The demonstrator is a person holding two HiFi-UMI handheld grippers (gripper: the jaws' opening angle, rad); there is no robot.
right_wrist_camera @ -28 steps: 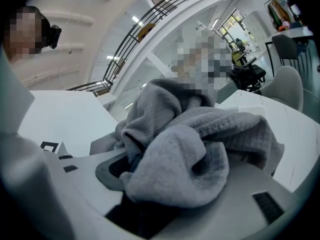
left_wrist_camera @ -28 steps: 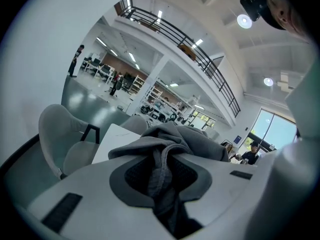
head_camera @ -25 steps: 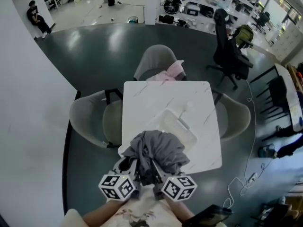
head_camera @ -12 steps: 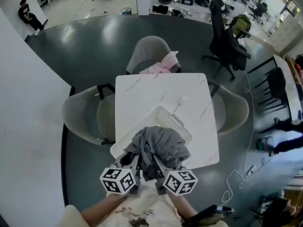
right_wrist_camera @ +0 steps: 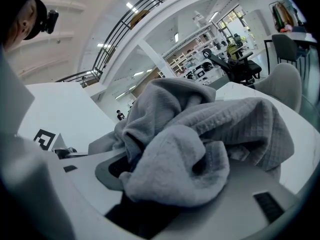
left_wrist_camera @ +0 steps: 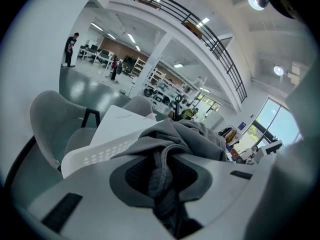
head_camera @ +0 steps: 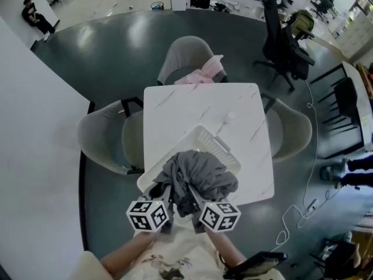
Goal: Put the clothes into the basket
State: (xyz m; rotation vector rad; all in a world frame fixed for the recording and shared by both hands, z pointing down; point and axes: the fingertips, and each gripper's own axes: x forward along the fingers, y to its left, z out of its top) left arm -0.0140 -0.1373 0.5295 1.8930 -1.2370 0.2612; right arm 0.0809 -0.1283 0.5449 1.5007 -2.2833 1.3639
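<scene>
Clothing is being held up by both grippers at the person's edge of the white marble-patterned square table (head_camera: 175, 107). A crumpled bundle of grey knitted clothes (head_camera: 198, 177) is being carried over the near half of the white perforated plastic basket (head_camera: 217, 146), which is being borne by the table on a slant to its edges. Most of the basket's near end is being covered by the bundle. Whether the clothes are already being supported by the basket's floor cannot be told.

A narrow fold of the grey clothes (left_wrist_camera: 162, 176) is being pinched by the left gripper (head_camera: 168, 198), whose jaws are being kept only slightly apart by the thin strip of cloth between them. In the left gripper view, the basket's rim (left_wrist_camera: 100, 154) is being seen just beyond the jaws, with the bundle draped above it.

A thick, fluffy wad of the same clothes (right_wrist_camera: 175, 169) is being clamped by the right gripper (head_camera: 196, 199). Its jaws are being forced well apart by the bulk of the fabric, and the pads are being hidden under it.

Both grippers are being held side by side, close together, with their marker cubes toward the person.

A pink garment (head_camera: 203, 74) is being left on the grey upholstered chair (head_camera: 185, 50) at the table's far side.
</scene>
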